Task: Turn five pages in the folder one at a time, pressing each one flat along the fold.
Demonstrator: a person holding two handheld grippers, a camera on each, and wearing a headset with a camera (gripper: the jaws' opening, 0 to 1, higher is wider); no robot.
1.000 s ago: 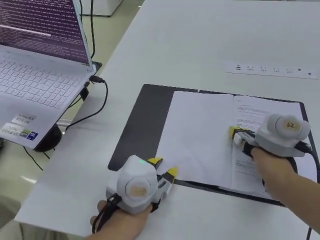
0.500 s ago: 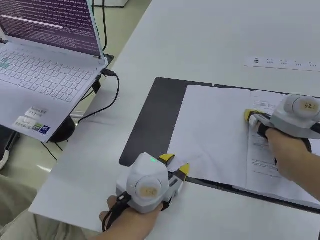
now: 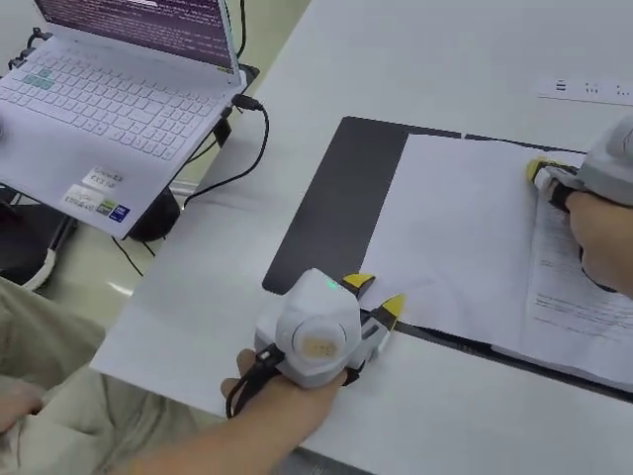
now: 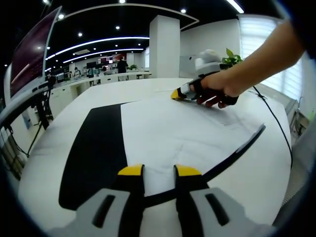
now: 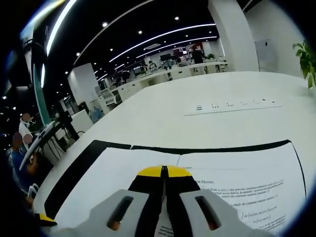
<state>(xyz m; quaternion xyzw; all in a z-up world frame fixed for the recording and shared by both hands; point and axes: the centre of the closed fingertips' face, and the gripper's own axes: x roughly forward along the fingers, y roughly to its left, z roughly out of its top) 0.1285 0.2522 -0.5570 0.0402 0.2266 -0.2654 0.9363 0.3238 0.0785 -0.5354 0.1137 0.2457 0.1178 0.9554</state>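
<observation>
Jaws slightly apart, my left gripper [image 3: 376, 294] is sitting at the near edge of the open folder [image 3: 336, 208] by the bench's near edge in the head view and the left gripper view, while in the right gripper view my right gripper [image 5: 162, 171], tips together, is pressing a turned page [image 5: 126, 163] along the fold, so I am judging more turns remain.

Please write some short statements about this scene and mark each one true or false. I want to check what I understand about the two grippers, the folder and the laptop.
1. The right gripper has its fingers closed together at the fold of the folder. True.
2. The laptop is shut. False: it stands open with its screen lit.
3. The left gripper has its fingers apart at the folder's near edge. True.
4. The left-hand page carries print. False: it is blank; the printed page lies across the fold.
</observation>
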